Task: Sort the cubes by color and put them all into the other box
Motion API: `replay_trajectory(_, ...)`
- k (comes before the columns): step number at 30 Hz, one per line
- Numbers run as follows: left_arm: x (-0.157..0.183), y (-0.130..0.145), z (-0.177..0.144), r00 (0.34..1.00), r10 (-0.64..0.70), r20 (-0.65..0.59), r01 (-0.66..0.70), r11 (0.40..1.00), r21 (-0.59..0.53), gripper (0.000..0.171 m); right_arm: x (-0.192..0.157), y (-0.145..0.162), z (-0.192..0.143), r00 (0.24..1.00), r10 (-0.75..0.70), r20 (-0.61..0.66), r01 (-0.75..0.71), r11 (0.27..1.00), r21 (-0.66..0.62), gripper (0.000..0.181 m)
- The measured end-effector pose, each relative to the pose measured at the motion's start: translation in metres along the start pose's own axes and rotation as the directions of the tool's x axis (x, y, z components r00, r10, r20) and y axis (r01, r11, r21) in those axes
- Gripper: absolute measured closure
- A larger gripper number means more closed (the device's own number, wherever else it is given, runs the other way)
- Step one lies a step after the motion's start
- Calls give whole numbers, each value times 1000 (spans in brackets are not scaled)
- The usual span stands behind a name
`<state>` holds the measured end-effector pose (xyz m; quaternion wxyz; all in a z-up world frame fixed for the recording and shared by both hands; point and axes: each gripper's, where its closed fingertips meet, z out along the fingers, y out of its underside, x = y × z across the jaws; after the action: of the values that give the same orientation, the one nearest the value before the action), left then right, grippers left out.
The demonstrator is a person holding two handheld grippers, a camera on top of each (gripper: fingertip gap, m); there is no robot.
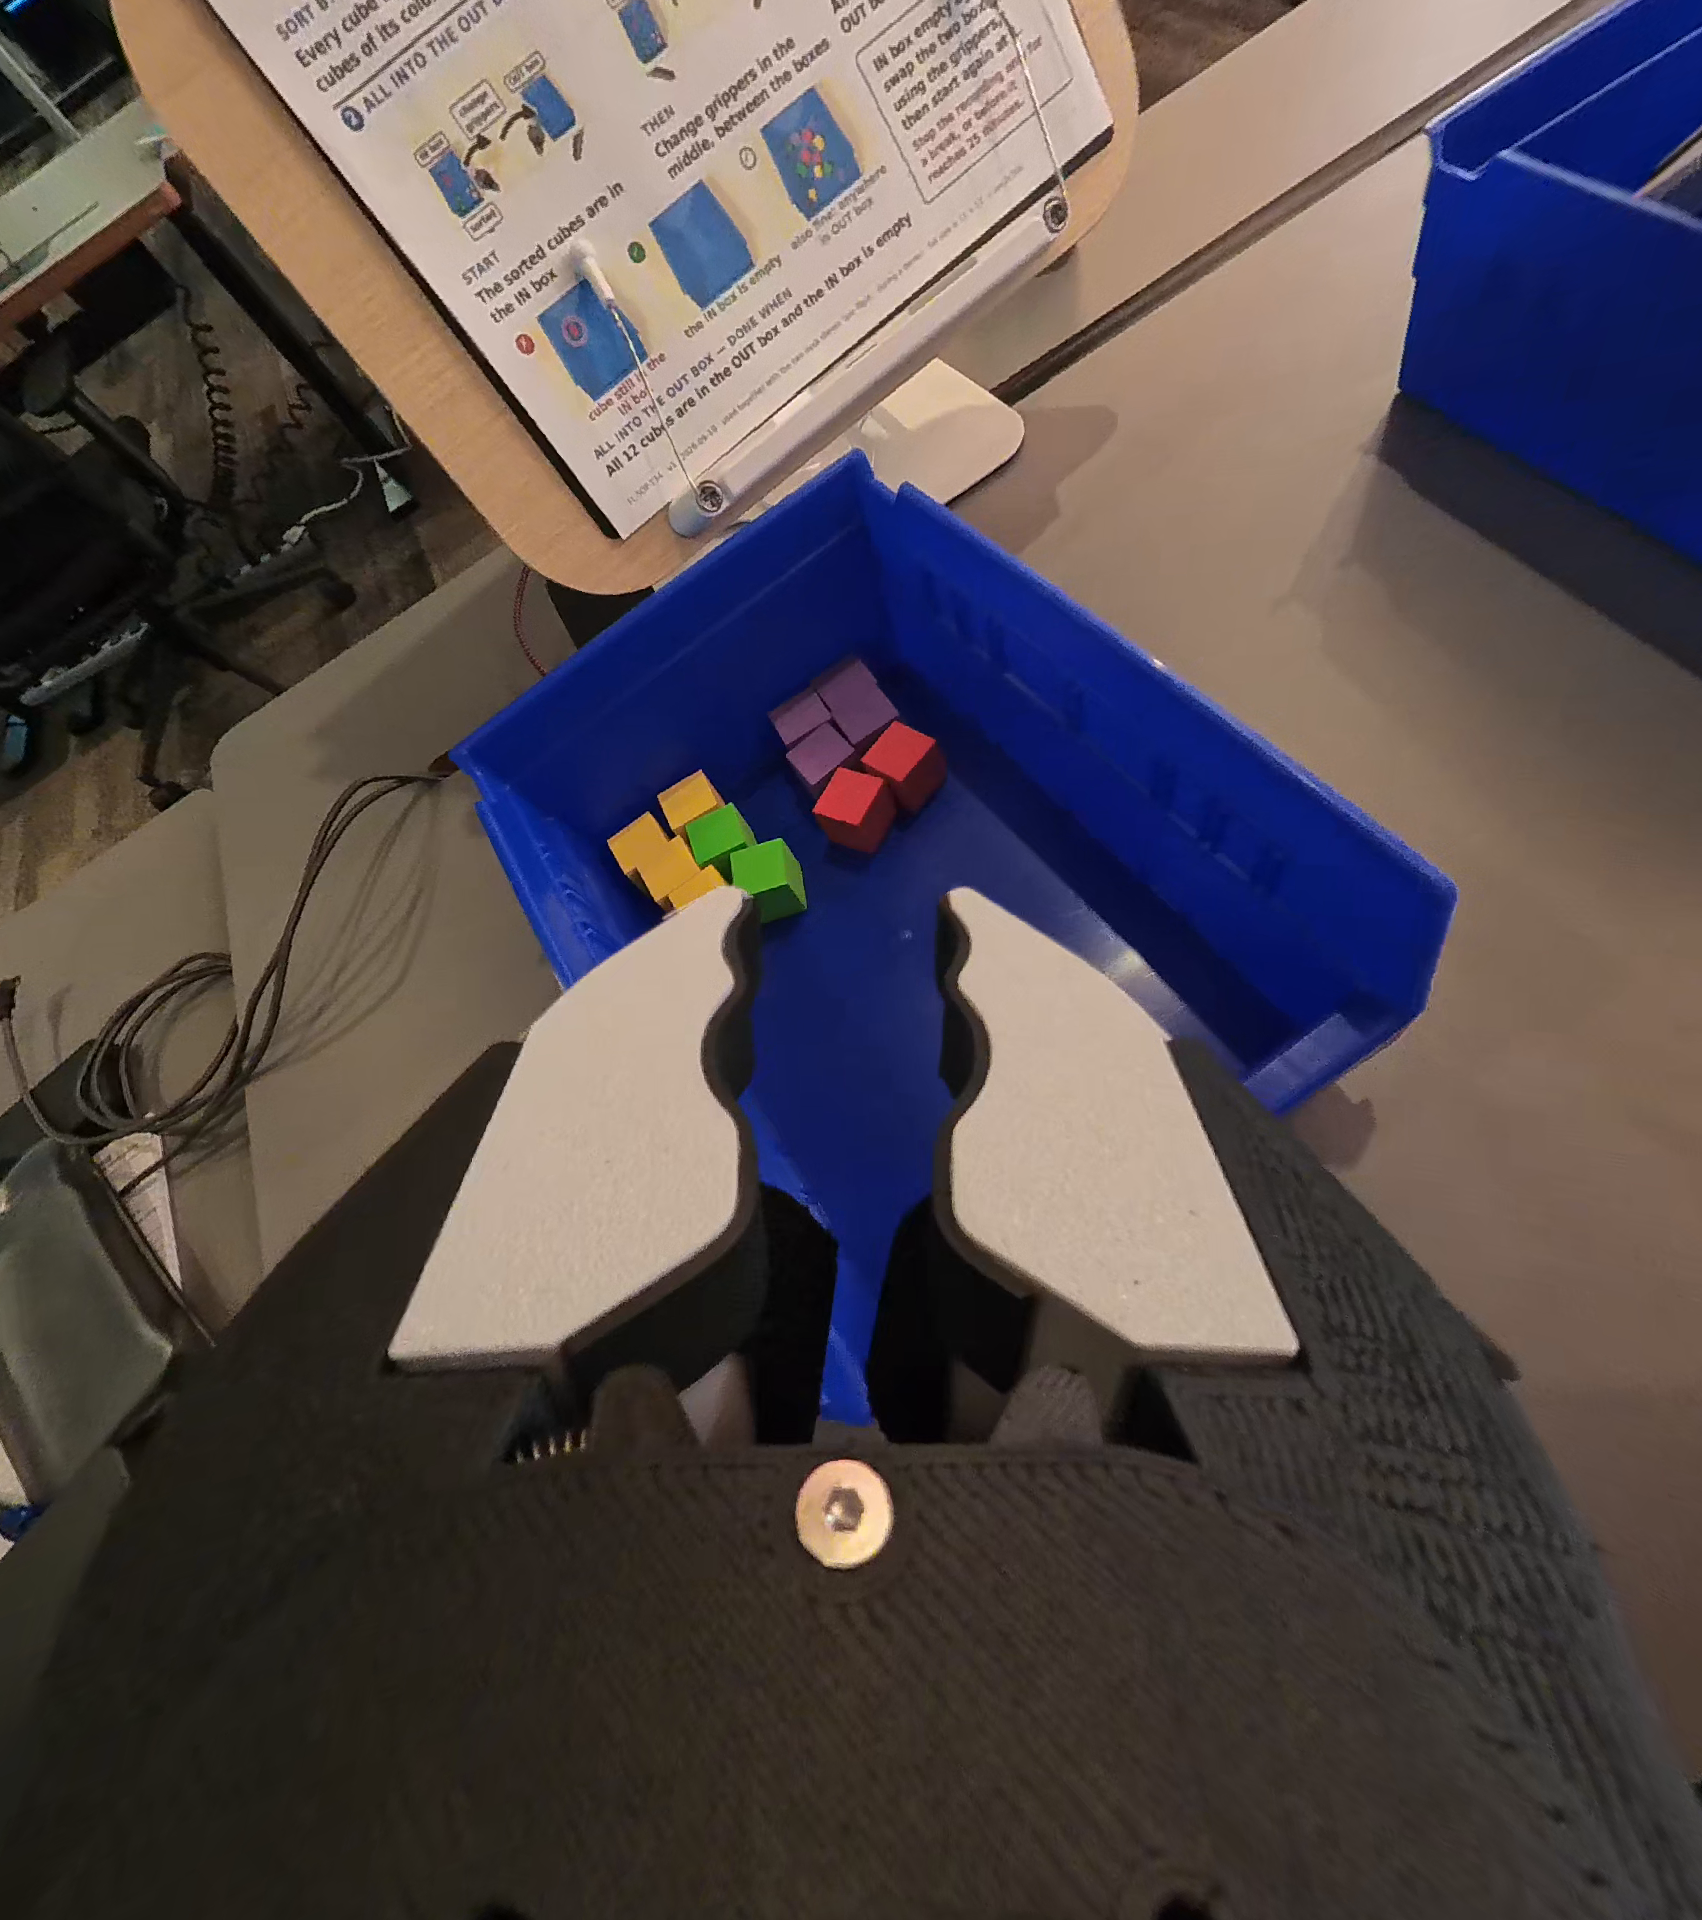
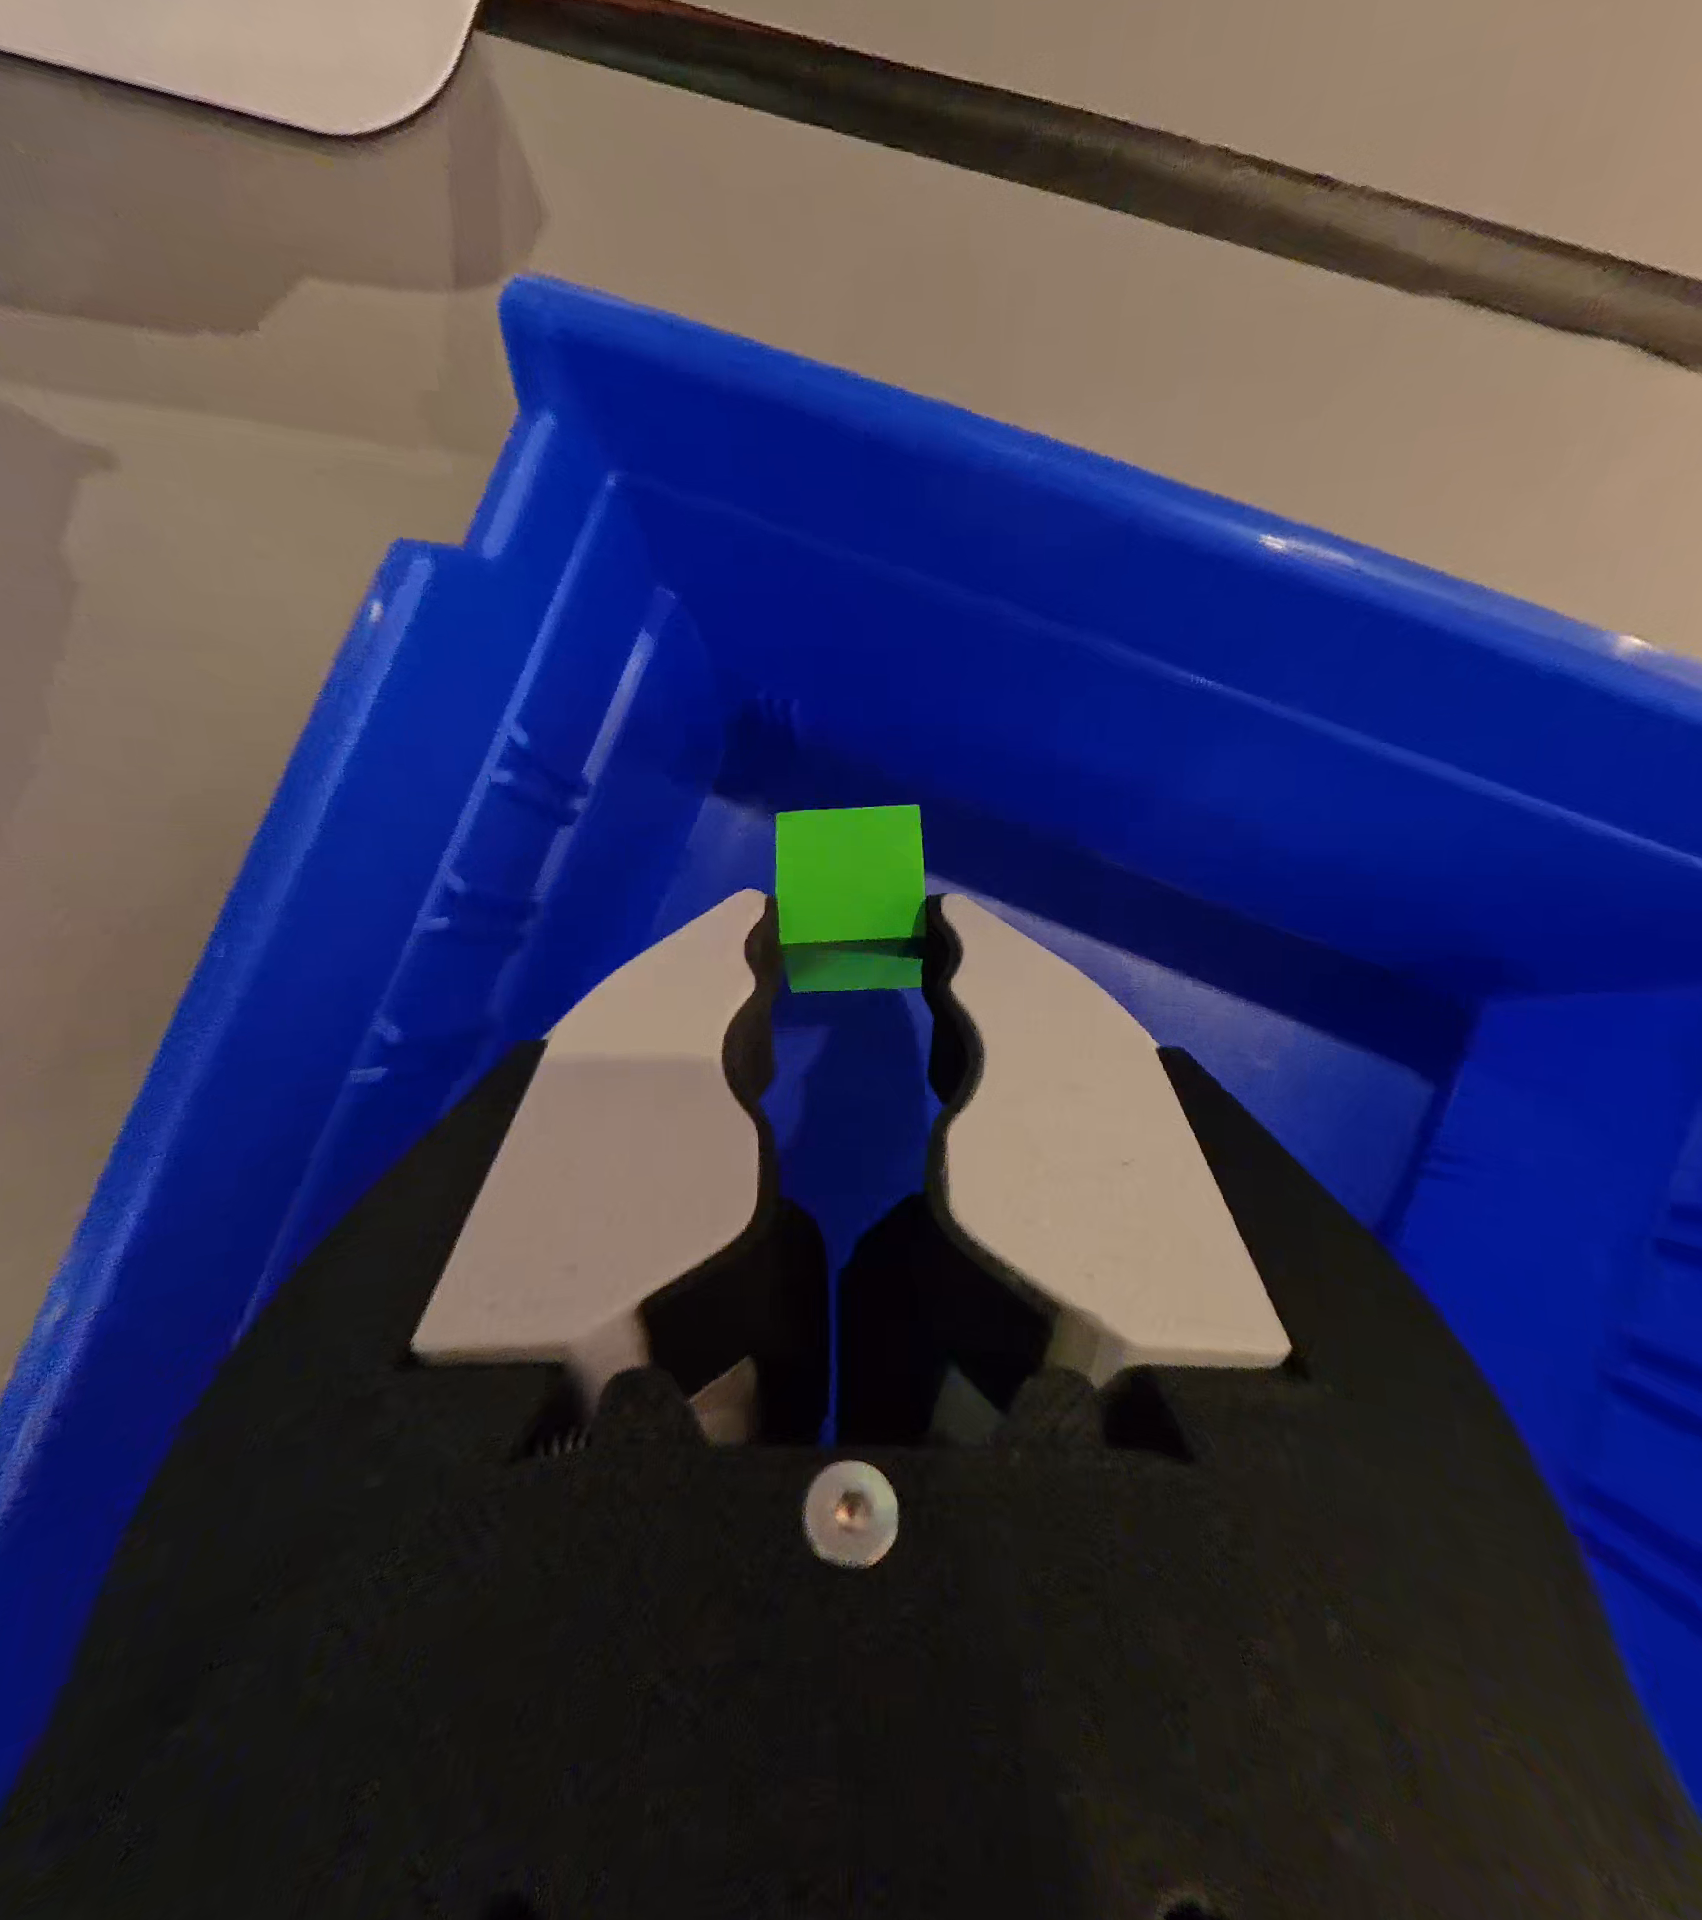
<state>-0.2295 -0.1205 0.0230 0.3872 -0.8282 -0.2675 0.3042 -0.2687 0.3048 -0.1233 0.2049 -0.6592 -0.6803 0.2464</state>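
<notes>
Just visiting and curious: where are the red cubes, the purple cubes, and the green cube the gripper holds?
red cubes [image 1: 878, 787]: left wrist view, top of the nearer cube.
purple cubes [image 1: 834, 717]: left wrist view, middle of the cluster.
green cube [image 2: 848, 875]: right wrist view, its top face.

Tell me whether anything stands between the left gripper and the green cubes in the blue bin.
Nothing visible does. The left gripper hangs open over the blue plastic bin; the two green wooden cubes lie just past its left fingertip, beside the yellow cubes.

Blue bin [image 1: 1086, 665] ahead of the black-and-grey left gripper [image 1: 845, 909] held yellow cubes [image 1: 665, 847], green cubes [image 1: 748, 857], purple cubes [image 1: 836, 717], red cubes [image 1: 878, 784], bright green cube [image 2: 849, 883] between the right gripper's [image 2: 849, 920] fingertips.
</notes>
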Motion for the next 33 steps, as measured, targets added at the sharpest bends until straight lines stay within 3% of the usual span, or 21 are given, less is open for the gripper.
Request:
replay_trajectory(12,-9,2,-2,1000,-19,12,19,1000,8,139,2,5,30,999,43,2,-43,999,-24,154)
replay_trajectory(16,-9,1,-3,1000,-19,13,19,1000,12,139,6,5,27,999,49,-12,-50,998,-25,130)
replay_trajectory(20,-7,-2,-5,1000,-13,16,13,1000,18,139,10,2,14,999,41,-25,-41,999,0,129)
replay_trajectory(26,-11,0,-6,999,-15,30,15,1000,10,139,5,-15,-53,998,43,-51,-32,980,194,135)
replay_trajectory(33,-16,17,9,999,-19,36,22,997,-77,138,-77,-18,-154,983,-166,-81,185,881,435,139)
